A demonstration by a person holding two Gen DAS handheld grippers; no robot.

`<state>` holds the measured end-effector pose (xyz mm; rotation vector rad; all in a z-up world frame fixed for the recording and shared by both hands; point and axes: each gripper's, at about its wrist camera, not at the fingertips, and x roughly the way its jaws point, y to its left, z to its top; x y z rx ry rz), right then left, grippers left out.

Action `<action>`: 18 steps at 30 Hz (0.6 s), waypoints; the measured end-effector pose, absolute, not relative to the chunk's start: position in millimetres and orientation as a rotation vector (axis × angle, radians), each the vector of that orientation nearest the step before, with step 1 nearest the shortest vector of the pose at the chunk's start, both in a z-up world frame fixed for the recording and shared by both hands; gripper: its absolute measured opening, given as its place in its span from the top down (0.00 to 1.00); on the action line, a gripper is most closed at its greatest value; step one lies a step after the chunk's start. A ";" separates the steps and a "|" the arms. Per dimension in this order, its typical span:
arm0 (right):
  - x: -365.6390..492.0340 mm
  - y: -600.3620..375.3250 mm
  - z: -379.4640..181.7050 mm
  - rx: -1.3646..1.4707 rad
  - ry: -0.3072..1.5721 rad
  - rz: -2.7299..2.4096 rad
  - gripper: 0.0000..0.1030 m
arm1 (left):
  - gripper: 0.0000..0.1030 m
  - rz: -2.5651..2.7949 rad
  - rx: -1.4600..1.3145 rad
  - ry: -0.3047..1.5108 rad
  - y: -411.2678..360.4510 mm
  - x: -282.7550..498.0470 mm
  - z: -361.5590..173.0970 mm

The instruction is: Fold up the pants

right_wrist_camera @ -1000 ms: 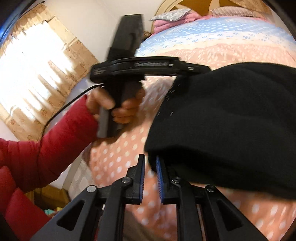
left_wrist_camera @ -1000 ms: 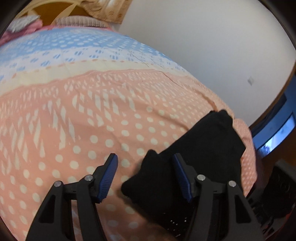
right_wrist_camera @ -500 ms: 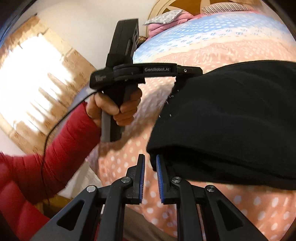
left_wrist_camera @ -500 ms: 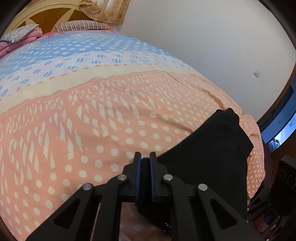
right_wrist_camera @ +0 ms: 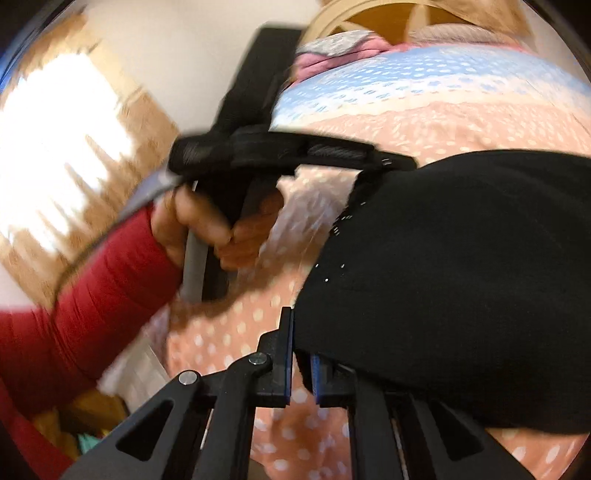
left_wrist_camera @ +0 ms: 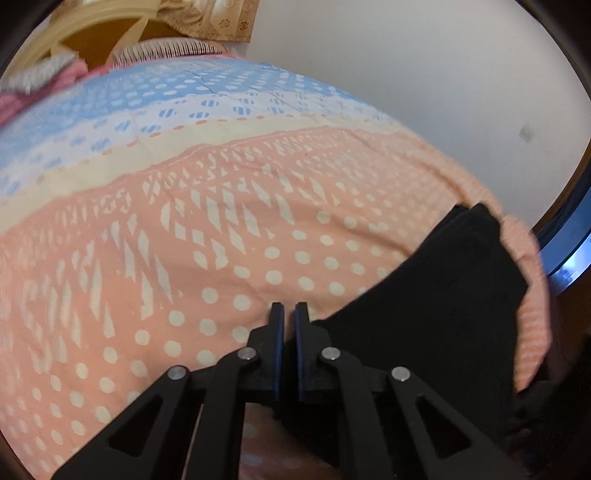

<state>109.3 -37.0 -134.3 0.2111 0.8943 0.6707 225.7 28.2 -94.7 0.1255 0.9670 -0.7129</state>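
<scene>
Black pants (left_wrist_camera: 443,295) lie on the bed's near right corner; in the right wrist view they (right_wrist_camera: 461,277) fill the right half. My left gripper (left_wrist_camera: 289,314) is shut on the pants' near left edge, which runs under its right finger. My right gripper (right_wrist_camera: 301,332) is shut on the pants' near edge, with black cloth between the blue pads. The left gripper's body (right_wrist_camera: 288,151) and the hand holding it show in the right wrist view, at the pants' far left corner.
The bedspread (left_wrist_camera: 221,240) is peach with white dots, then cream and blue toward the headboard (left_wrist_camera: 92,33). Pillows (right_wrist_camera: 332,48) lie at the head. A white wall (left_wrist_camera: 424,74) stands to the right. A bright curtained window (right_wrist_camera: 55,147) is at the left.
My left gripper was open over the pants' edge a second ago and has shut on it. Both grippers now move, blurring the views. The right gripper stays shut on the cloth.
</scene>
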 end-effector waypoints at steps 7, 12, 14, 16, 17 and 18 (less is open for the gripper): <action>85.2 -12.4 -152.4 -0.023 0.972 0.719 0.93 | 0.98 -0.620 0.252 0.942 8.8 219.9 -101.0; 81.4 -27.2 -164.2 0.072 1.009 0.734 0.93 | 0.98 -0.590 0.250 0.934 8.1 219.5 -103.1; 76.3 -30.0 -167.7 0.064 1.033 0.750 0.93 | 0.98 -0.582 0.246 0.934 7.9 219.0 -102.6; 66.8 -27.9 -172.9 0.003 1.085 0.763 0.94 | 0.98 -0.572 0.247 0.930 8.4 217.8 -101.0; 60.9 -30.1 -168.7 -0.025 1.080 0.758 0.94 | 0.98 -0.567 0.253 0.926 7.9 215.8 -100.5; 55.4 -34.2 -159.7 -0.027 1.051 0.771 0.94 | 0.98 -0.560 0.264 0.920 7.0 214.3 -100.7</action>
